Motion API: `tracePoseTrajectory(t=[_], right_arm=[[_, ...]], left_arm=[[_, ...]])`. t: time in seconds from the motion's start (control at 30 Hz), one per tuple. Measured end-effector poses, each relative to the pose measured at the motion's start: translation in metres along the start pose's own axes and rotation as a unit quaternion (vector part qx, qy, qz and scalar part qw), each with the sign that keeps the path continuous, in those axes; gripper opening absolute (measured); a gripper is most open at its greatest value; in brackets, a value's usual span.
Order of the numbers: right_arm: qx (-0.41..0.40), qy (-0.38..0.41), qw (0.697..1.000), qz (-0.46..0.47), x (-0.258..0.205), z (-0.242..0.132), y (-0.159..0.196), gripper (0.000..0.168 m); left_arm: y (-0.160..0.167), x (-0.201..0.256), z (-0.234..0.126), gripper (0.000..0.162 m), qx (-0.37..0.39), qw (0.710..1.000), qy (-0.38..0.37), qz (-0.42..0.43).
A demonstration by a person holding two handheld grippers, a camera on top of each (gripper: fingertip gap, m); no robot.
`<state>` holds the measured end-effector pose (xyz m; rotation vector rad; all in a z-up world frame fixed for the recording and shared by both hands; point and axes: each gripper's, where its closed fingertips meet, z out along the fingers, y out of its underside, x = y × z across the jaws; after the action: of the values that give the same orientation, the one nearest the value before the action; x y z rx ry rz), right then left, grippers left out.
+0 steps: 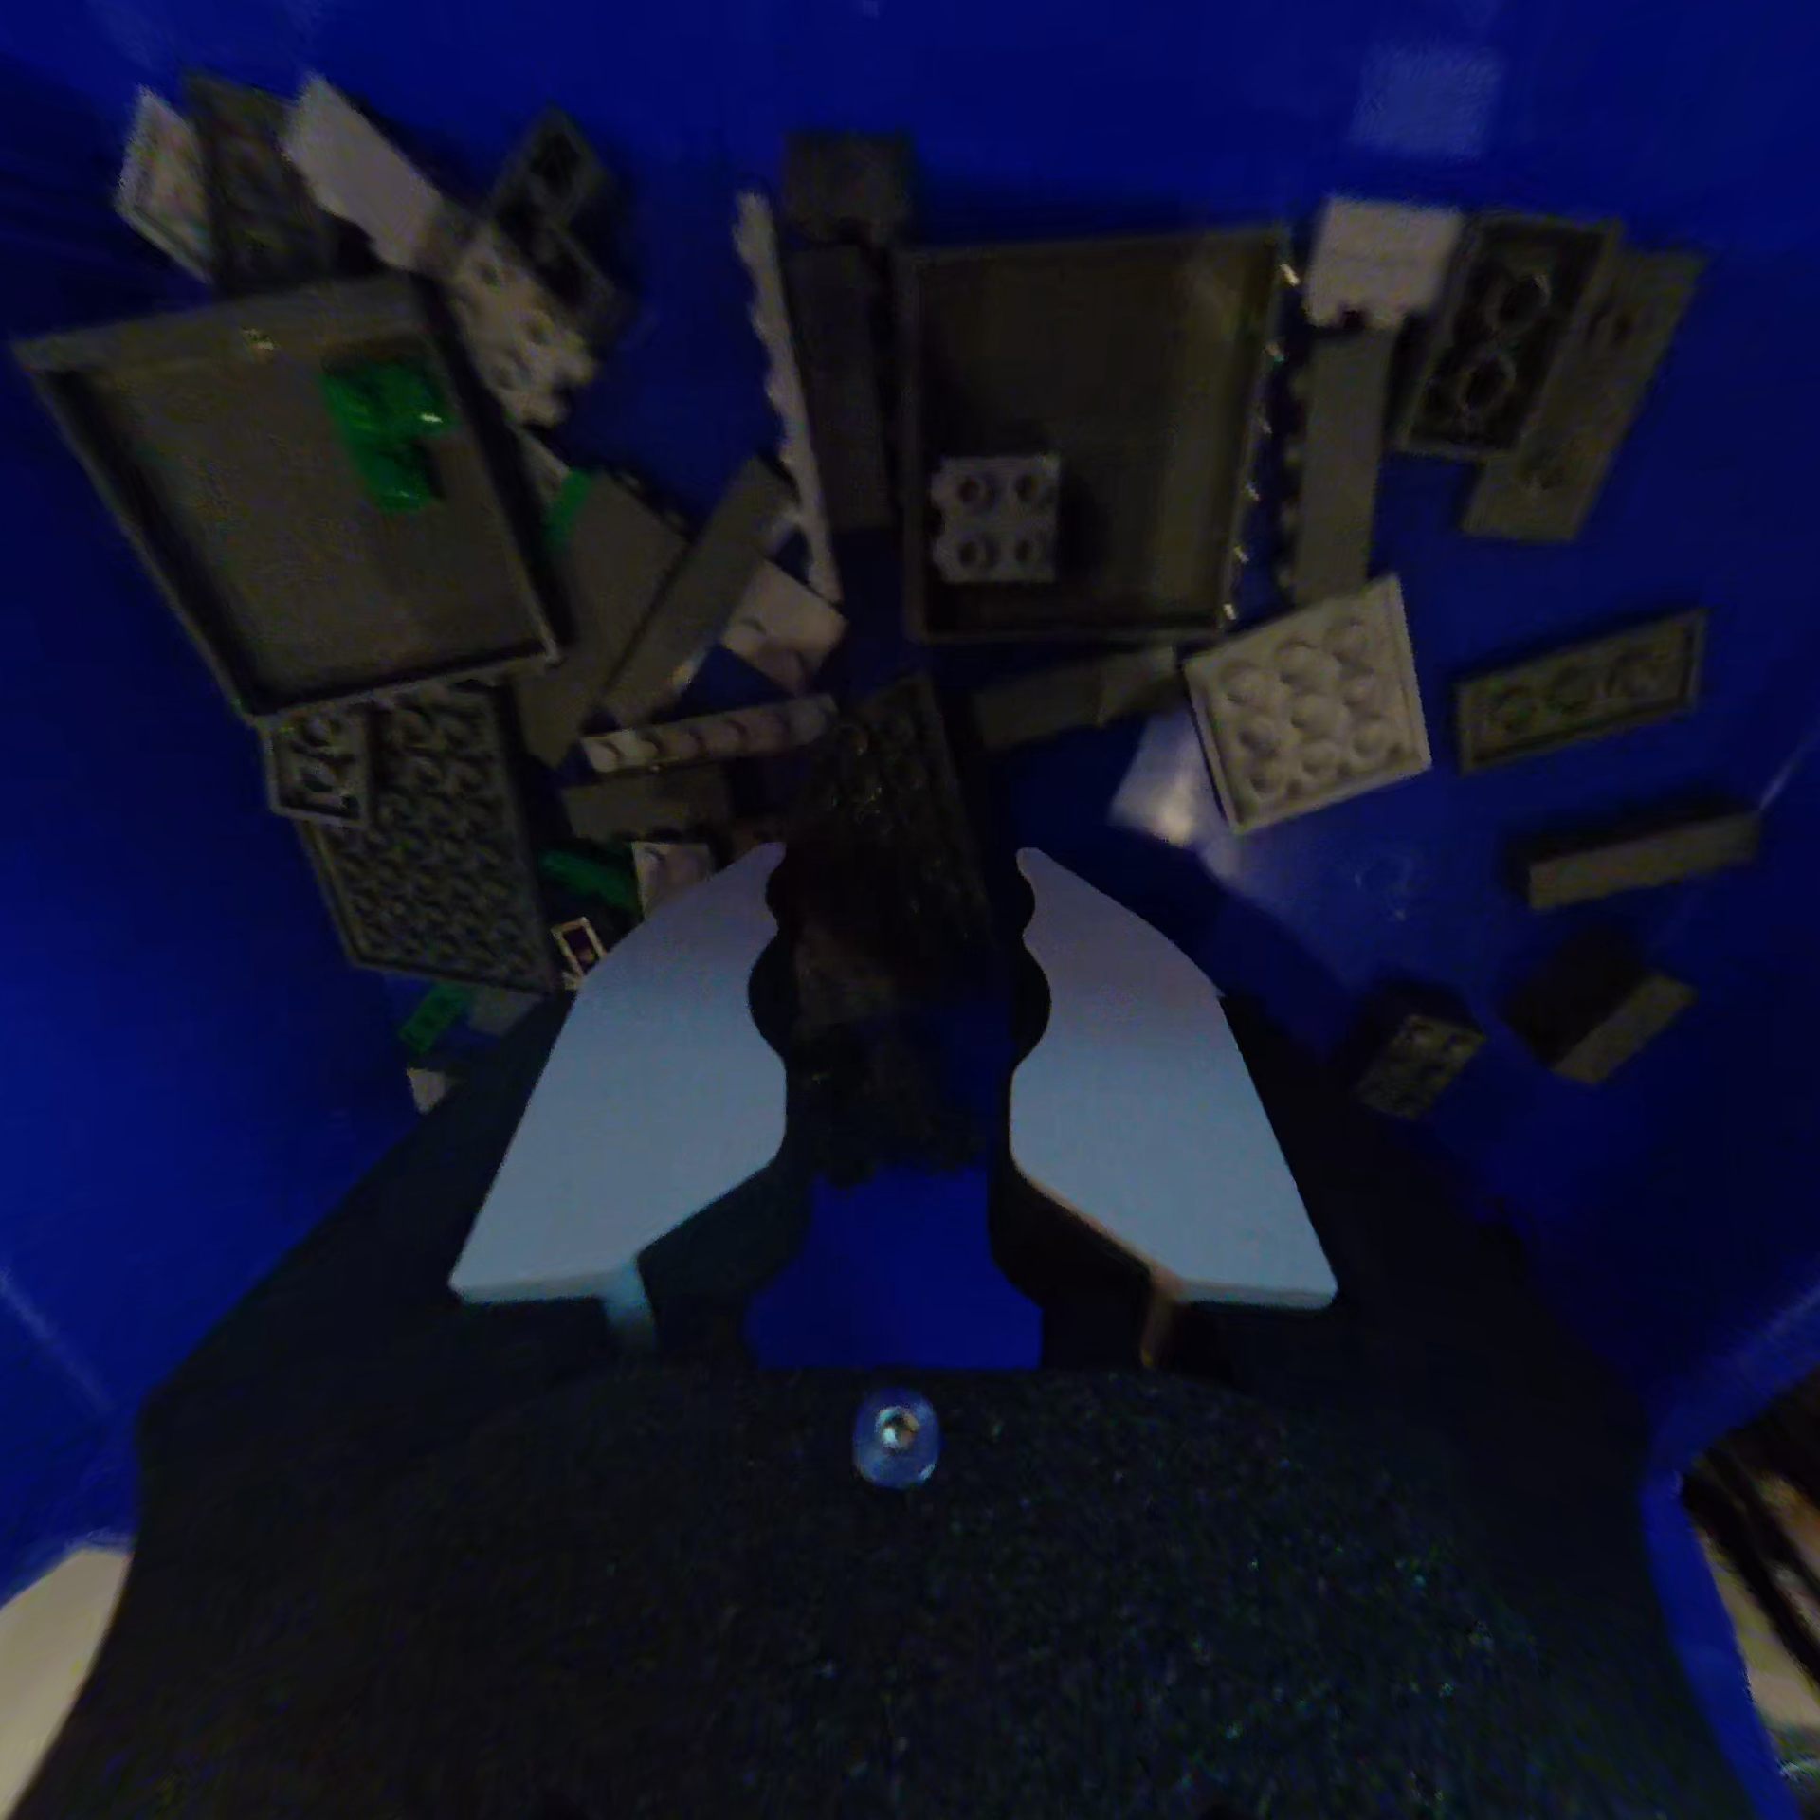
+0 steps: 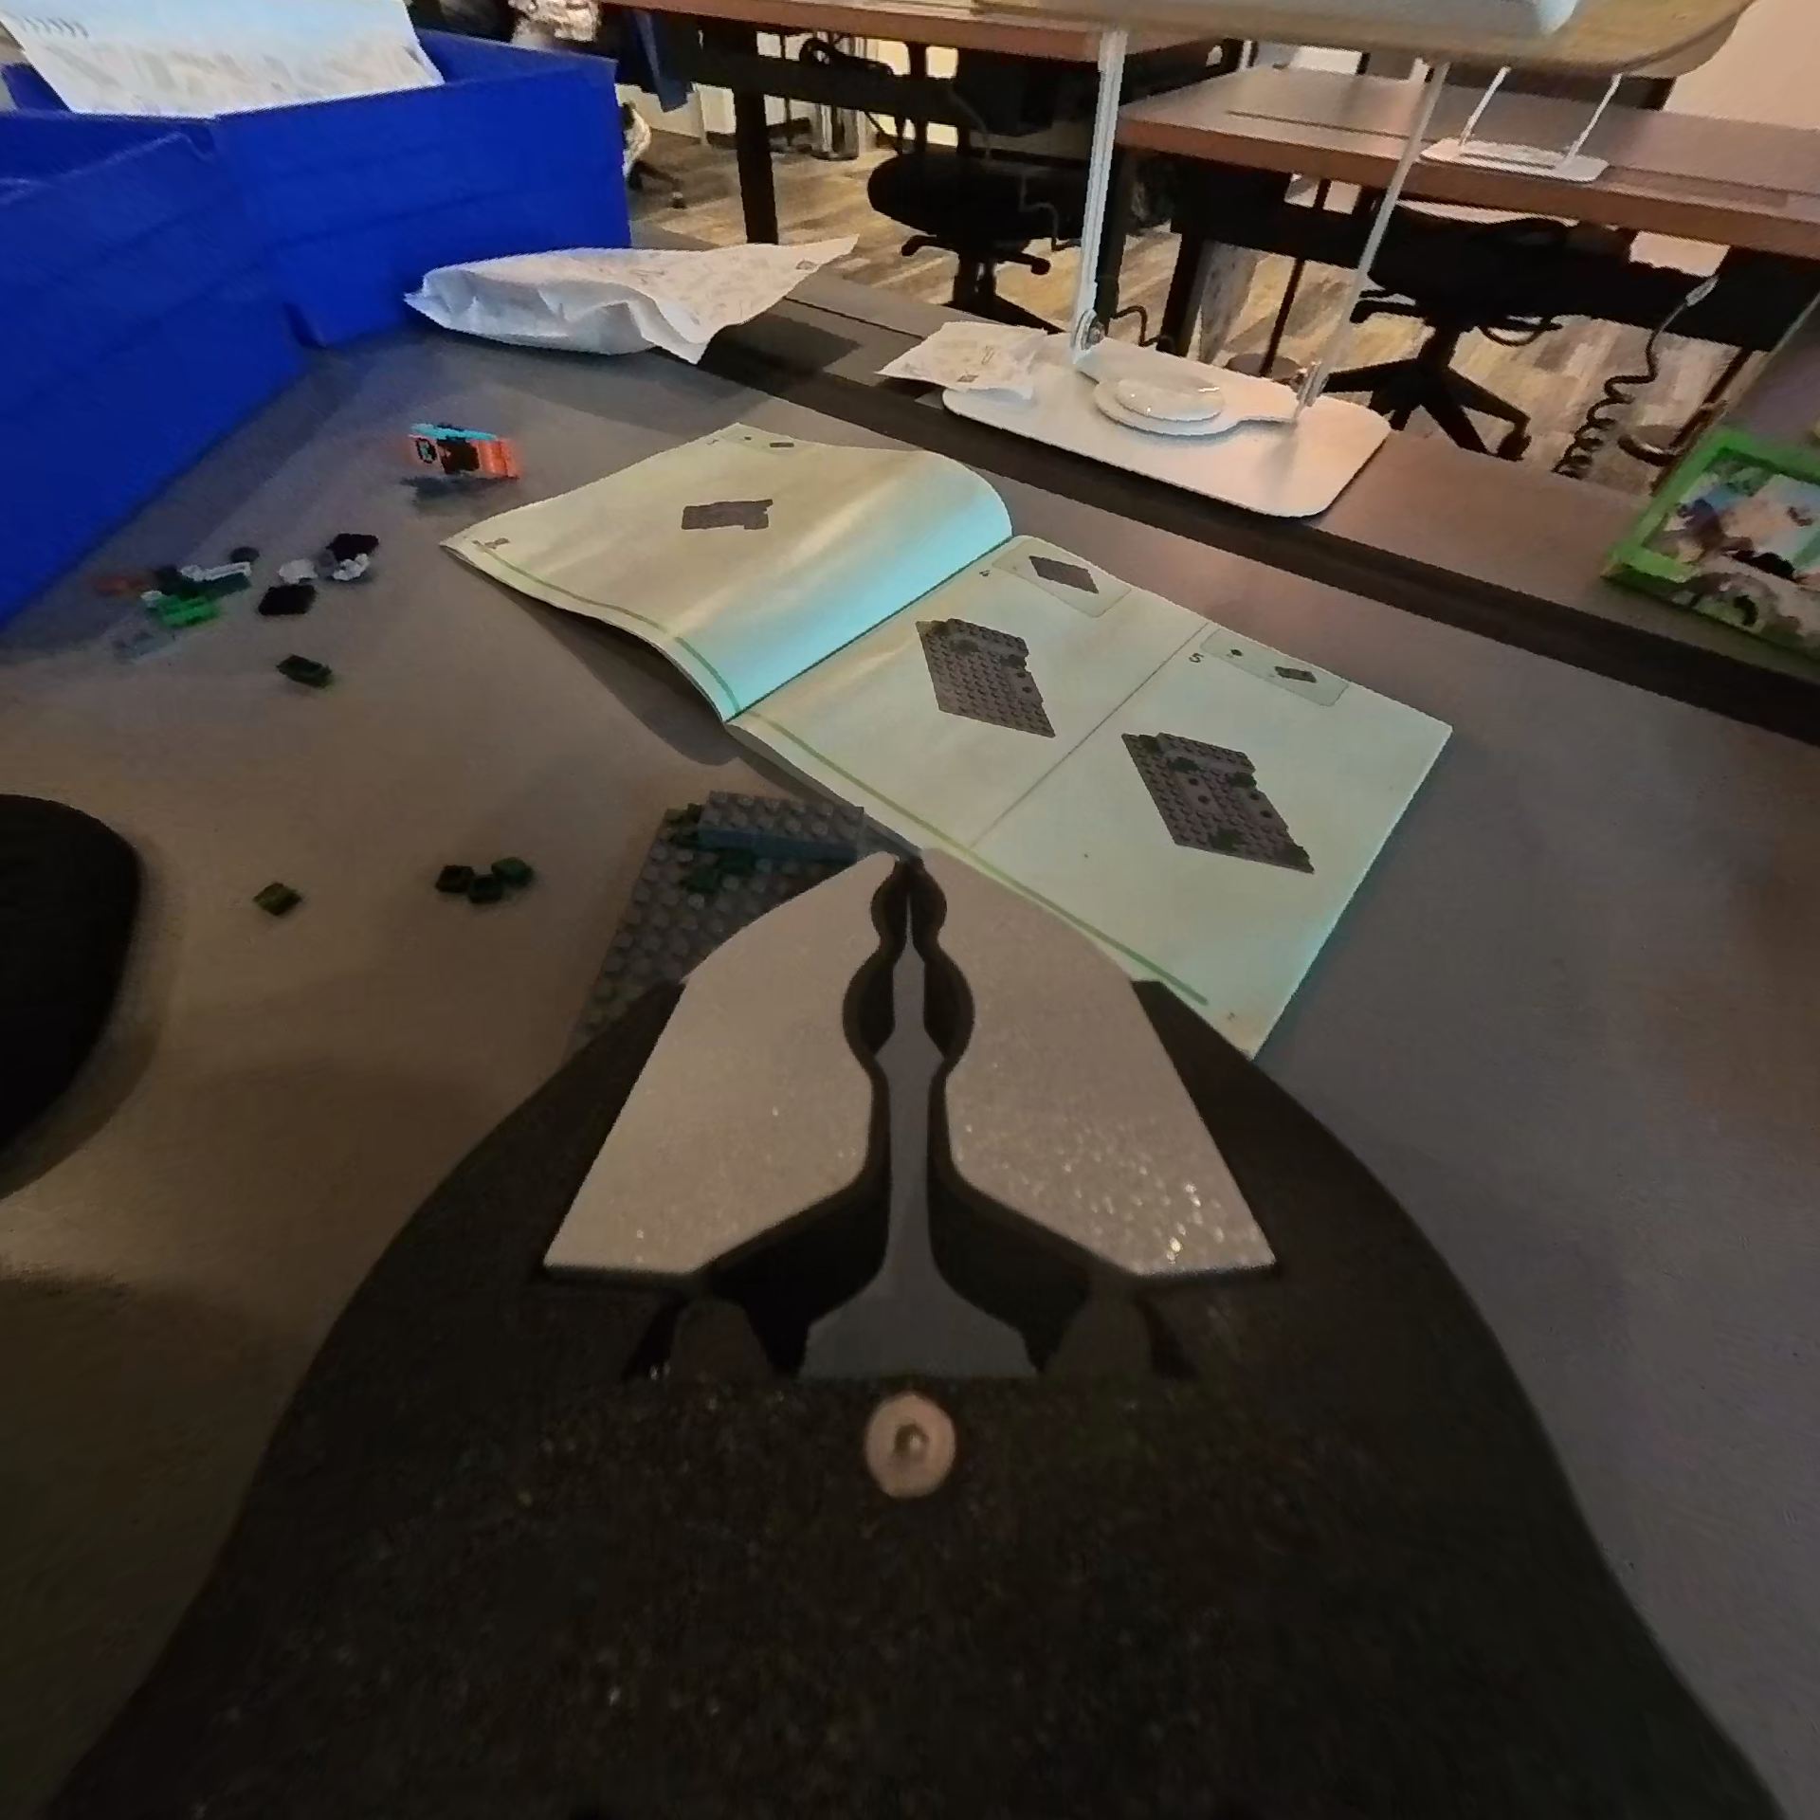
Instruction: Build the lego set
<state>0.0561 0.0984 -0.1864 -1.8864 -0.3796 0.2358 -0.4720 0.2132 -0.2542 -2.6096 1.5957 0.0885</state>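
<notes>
A dark studded plate (image 1: 891, 886) is gripped between the jaws of the left gripper (image 1: 896, 877) inside the blue bin (image 1: 1477, 1133), so fetching is judged underway. The right gripper (image 2: 908, 872), jaws clenched empty, hovers over the grey baseplate (image 2: 680, 916) near the counter's front edge; carrying and aligning studs would be required next.

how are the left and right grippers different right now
The left gripper has its jaws spread around a dark studded plate; the right gripper has its jaws nearly together, holding nothing. The left reaches into a blue bin of bricks; the right sits over the grey table. Both have pale fingers.
</notes>
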Motion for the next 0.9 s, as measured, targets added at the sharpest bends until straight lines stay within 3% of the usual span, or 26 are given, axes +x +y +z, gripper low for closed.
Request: tracePoseTrajectory(t=[0.47, 0.83, 0.9], right_arm=[[0.002, -0.011, 1.000, -0.002, -0.004, 0.000, -0.001, 0.000], [-0.002, -0.010, 1.000, -0.004, -0.004, 0.001, 0.001, 0.000], [-0.001, -0.009, 1.000, -0.002, -0.003, 0.000, 0.000, 0.000]], left_arm=[[-0.008, 0.078, -0.071, 0.040, 0.163, 0.976, 0.145, 0.026], [0.004, 0.074, -0.045, 0.047, 0.109, 0.986, 0.127, 0.001], [0.001, 0.080, -0.033, 0.056, 0.088, 0.989, 0.122, -0.003]])
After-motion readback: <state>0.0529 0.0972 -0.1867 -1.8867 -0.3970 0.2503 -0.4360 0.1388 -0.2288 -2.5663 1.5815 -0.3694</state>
